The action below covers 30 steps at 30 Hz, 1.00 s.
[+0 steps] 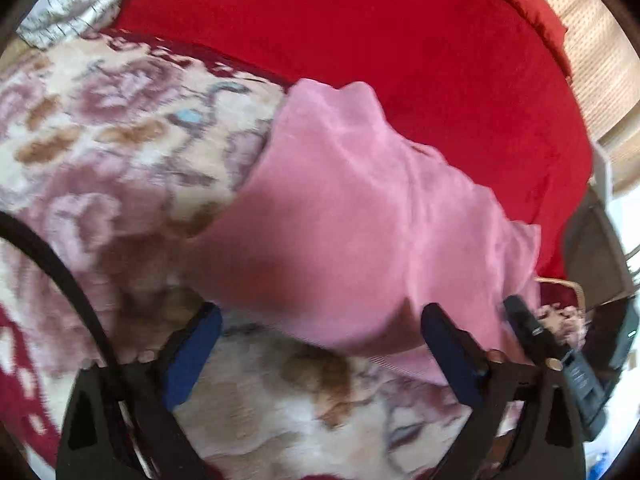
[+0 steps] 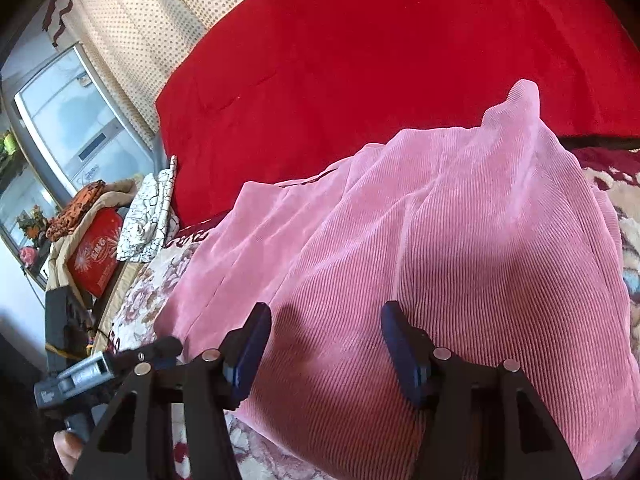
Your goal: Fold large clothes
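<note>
A large pink ribbed garment (image 1: 360, 216) (image 2: 440, 240) lies bunched on a floral blanket (image 1: 100, 140) (image 2: 152, 300), its far end raised in a peak. My left gripper (image 1: 322, 314) hovers at the garment's near edge, its blue-padded fingers (image 1: 196, 344) spread wide to either side of the cloth, nothing pinched. My right gripper (image 2: 327, 311) is over the middle of the garment with its jaws apart and the pads (image 2: 248, 352) clear of the fabric. Each view catches part of the other gripper at its edge.
A red cover (image 1: 380, 40) (image 2: 380, 60) spreads behind the garment. At the bed's side stand a red bag (image 2: 96, 252), a black-and-white patterned cloth (image 2: 150, 216), a dotted curtain (image 2: 152, 32) and a window (image 2: 76, 120). A black cable (image 1: 60, 272) arcs at my left.
</note>
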Each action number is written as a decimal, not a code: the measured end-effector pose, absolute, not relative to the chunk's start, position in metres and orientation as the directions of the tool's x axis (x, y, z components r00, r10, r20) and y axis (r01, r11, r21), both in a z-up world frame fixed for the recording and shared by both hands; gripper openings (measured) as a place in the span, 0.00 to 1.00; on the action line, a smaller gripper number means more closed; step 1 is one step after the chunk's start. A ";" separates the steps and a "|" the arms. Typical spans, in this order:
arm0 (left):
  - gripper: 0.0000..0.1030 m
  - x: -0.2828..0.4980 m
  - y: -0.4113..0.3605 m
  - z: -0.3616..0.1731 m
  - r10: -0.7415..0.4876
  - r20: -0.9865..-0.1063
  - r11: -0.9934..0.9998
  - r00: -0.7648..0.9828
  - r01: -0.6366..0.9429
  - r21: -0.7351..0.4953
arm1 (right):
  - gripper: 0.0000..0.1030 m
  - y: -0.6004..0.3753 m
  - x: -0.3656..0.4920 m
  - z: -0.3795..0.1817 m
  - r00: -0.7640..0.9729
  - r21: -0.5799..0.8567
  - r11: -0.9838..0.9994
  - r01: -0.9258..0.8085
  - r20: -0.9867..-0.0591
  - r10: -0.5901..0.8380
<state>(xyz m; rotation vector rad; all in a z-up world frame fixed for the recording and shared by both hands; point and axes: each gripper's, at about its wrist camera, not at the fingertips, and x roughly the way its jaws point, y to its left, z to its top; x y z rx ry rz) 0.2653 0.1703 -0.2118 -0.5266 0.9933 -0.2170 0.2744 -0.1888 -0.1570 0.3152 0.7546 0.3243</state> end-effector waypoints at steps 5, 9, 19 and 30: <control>0.54 0.286 0.167 -0.227 -0.483 -0.699 0.788 0.527 -0.086 -0.610 | 0.54 -0.194 0.274 -0.156 0.676 0.408 0.895 -0.183 -0.608 0.415; 0.60 0.289 0.162 -0.228 -0.483 -0.692 0.777 0.536 -0.104 -0.621 | 0.43 -0.201 0.273 -0.158 0.671 0.413 0.893 -0.180 -0.612 0.418; 0.41 0.303 0.152 -0.229 -0.492 -0.614 0.736 0.617 -0.082 -0.672 | 0.37 -0.209 0.271 -0.156 0.659 0.454 0.874 -0.173 -0.606 0.446; 0.33 0.312 0.129 -0.212 -0.435 -0.588 0.815 0.682 0.020 -0.580 | 0.31 -0.248 0.276 -0.169 0.671 0.499 0.865 -0.055 -0.623 0.402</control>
